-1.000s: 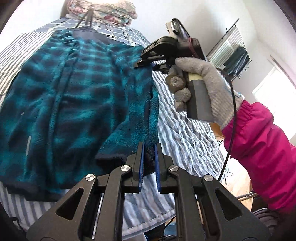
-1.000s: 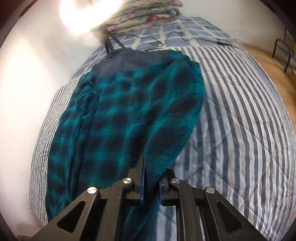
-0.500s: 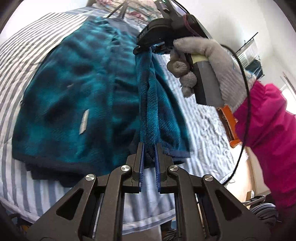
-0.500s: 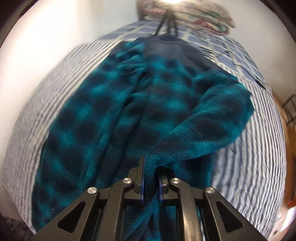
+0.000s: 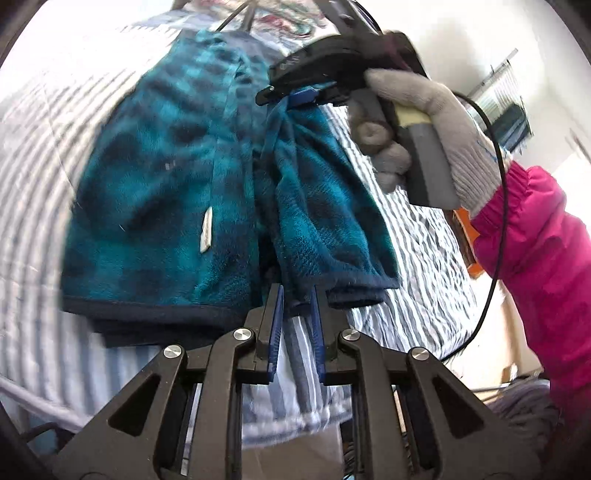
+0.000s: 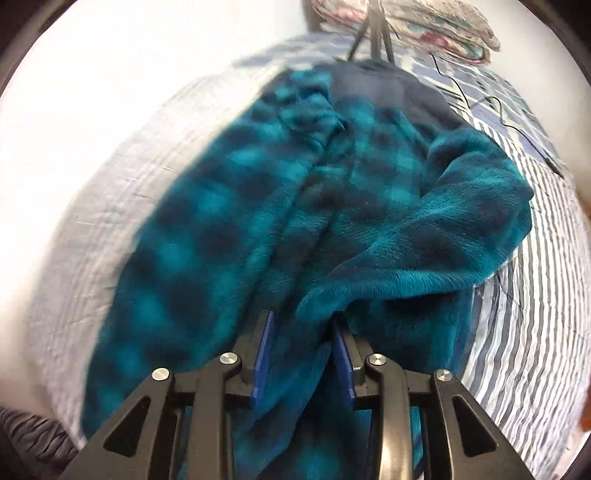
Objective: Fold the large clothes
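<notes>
The left wrist view alone shows the right gripper [image 5: 286,98] from outside, held in a grey-gloved hand [image 5: 417,125] with a pink sleeve [image 5: 535,251] behind it, and the dark hem of the teal plaid fleece jacket [image 5: 155,184] at the near edge of the striped bedspread [image 5: 424,258]. The right wrist view alone shows the navy collar end, a tripod [image 6: 371,35] standing past it, and folded patterned bedding [image 6: 413,22] at the head of the bed.

The jacket lies lengthwise along the bed, hem toward the cameras, collar pointing away.

A second ago the right front panel hung lifted off to the side; now it is brought over onto the body of the jacket. The right gripper's jaws have just been opening: fleece sits between the blue pads [image 6: 341,354] but they stand clear of it, released. The left gripper [image 5: 295,321] has also just been easing open; the hem edge lies only at the pad tips, loose, with bedspread visible through the gap
</notes>
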Action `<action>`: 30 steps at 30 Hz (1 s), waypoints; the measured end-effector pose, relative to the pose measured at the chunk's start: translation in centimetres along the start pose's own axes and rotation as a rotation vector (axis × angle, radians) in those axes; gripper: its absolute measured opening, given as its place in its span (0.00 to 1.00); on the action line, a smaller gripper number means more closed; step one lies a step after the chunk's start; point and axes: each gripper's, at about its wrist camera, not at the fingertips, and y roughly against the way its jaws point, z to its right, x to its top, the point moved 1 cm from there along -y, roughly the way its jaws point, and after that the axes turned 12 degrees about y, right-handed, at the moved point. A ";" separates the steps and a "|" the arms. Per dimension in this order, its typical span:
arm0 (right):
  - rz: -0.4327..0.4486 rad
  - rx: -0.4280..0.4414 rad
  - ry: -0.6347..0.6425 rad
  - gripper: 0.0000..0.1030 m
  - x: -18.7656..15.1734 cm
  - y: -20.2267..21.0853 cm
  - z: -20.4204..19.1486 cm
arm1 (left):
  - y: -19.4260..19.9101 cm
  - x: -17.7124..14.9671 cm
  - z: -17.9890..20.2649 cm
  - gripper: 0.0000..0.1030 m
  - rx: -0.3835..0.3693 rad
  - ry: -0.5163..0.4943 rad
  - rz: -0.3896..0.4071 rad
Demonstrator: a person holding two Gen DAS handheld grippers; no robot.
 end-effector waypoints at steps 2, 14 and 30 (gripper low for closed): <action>0.057 0.051 -0.026 0.38 -1.1 2.3 0.9 | 1.5 0.3 0.5 0.14 0.010 -0.030 0.013; 0.321 0.183 -0.392 0.68 -4.6 6.7 13.1 | 8.4 8.1 -0.9 0.26 0.131 -0.090 0.056; 0.448 0.335 -0.740 0.67 -2.7 -3.5 25.4 | 6.0 13.3 -8.2 0.26 0.245 0.042 0.055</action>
